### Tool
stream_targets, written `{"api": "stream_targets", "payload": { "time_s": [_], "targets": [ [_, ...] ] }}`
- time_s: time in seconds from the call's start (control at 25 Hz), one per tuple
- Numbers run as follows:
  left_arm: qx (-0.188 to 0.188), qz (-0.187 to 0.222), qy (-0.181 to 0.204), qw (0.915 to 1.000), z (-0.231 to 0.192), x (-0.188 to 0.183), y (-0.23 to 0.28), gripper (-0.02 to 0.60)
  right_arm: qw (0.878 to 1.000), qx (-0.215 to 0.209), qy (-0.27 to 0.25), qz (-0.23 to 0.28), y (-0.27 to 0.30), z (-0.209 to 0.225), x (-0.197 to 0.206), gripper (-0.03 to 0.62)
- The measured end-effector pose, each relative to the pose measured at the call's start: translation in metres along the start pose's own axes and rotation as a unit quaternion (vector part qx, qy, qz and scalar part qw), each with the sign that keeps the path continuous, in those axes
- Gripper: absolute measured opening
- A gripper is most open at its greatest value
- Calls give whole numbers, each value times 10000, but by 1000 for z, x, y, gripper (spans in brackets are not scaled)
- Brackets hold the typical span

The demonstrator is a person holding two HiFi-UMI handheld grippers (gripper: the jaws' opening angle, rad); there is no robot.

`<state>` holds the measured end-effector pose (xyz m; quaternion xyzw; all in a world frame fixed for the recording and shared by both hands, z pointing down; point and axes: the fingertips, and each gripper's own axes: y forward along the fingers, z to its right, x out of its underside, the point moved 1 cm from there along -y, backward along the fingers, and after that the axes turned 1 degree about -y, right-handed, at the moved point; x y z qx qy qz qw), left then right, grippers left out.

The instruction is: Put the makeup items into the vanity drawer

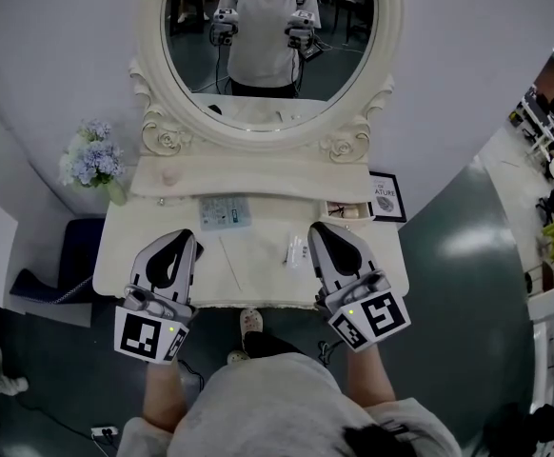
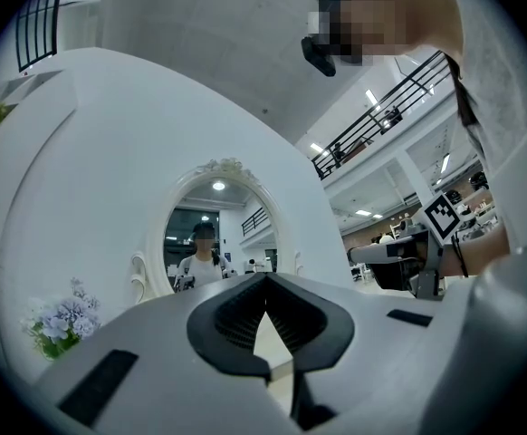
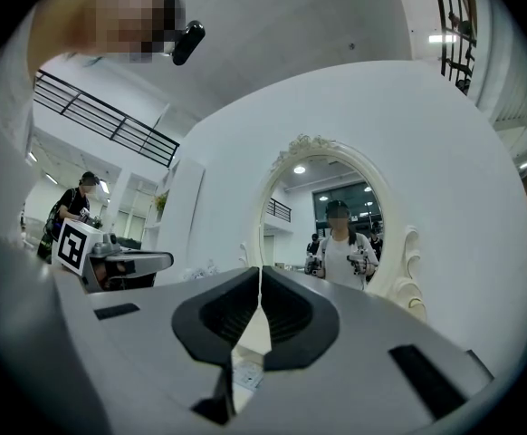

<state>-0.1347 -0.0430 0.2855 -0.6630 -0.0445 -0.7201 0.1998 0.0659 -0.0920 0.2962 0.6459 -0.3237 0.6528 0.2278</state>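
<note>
Head view, steeply down: a cream vanity table (image 1: 263,279) stands against a pale wall, under an oval mirror (image 1: 267,46) in a carved frame; the glass reflects the person with a gripper in each hand; the left gripper (image 1: 188,241) hovers over the near left part of the tabletop and the right gripper (image 1: 318,229) over the near right part, well apart, both pointing toward the mirror; in the left gripper view the left gripper (image 2: 265,284) has its jaw tips pressed together with nothing between them, only pale tabletop showing through the gap behind the tips; in the right gripper view the right gripper (image 3: 260,275) is likewise clenched and empty; a bunch of pale blue flowers (image 1: 91,160) sits at the table's far left corner and a small framed picture (image 1: 385,196) leans at the far right; the makeup items lie on the tabletop between the grippers and beyond them: a flat pale packet (image 1: 225,213) near the back shelf, a thin stick (image 1: 230,263) lying lengthwise just right of the left gripper, and small white tubes (image 1: 296,251) just left of the right gripper; the drawer cannot be made out from this angle.
</note>
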Motion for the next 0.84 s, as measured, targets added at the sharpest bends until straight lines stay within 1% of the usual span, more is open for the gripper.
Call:
{"api": "stream_targets", "payload": {
  "time_s": [0.28,0.84],
  "targets": [
    [17,23,-18,10000,5,0,-2,14,10000,49,24,39,-9,0,-2,23],
    [-117,44,-146,9998,1,0,-16,14,9999,64,75,95,-14,-7,-4,23]
  ]
}}
